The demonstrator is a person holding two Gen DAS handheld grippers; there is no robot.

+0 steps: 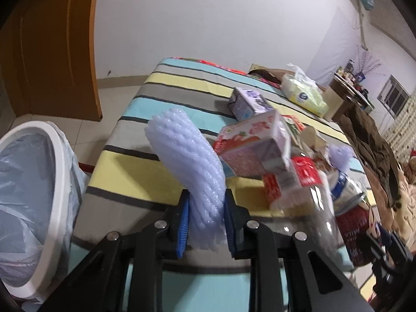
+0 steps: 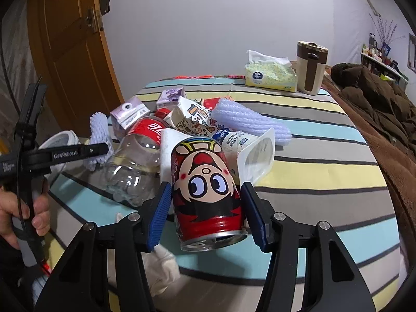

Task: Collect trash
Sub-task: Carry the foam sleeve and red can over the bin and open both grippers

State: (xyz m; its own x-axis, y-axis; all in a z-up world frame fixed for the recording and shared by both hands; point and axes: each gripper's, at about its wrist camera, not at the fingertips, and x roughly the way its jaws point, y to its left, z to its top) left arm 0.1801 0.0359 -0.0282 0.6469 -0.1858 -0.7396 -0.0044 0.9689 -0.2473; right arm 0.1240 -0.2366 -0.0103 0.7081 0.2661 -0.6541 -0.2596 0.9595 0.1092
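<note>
My left gripper (image 1: 205, 202) is shut on a white foam fruit net (image 1: 189, 161) and holds it above the striped table's near left corner, close to the white trash bin (image 1: 39, 208) lined with a blue bag. My right gripper (image 2: 208, 200) is shut on a red cartoon-face milk can (image 2: 205, 189), which lies on its side with its open end toward me. A trash pile sits behind it: a clear cola bottle (image 2: 135, 161), a yogurt cup (image 2: 249, 148), several small cartons (image 2: 192, 119) and a second foam net (image 2: 249, 122).
A yellow tissue pack (image 2: 270, 74) and a brown-and-cream mug (image 2: 310, 67) stand at the table's far edge. A brown coat (image 2: 377, 104) lies on the right. An orange door (image 2: 70, 52) is at the left. The left gripper's handle (image 2: 31, 156) and a hand show at the left.
</note>
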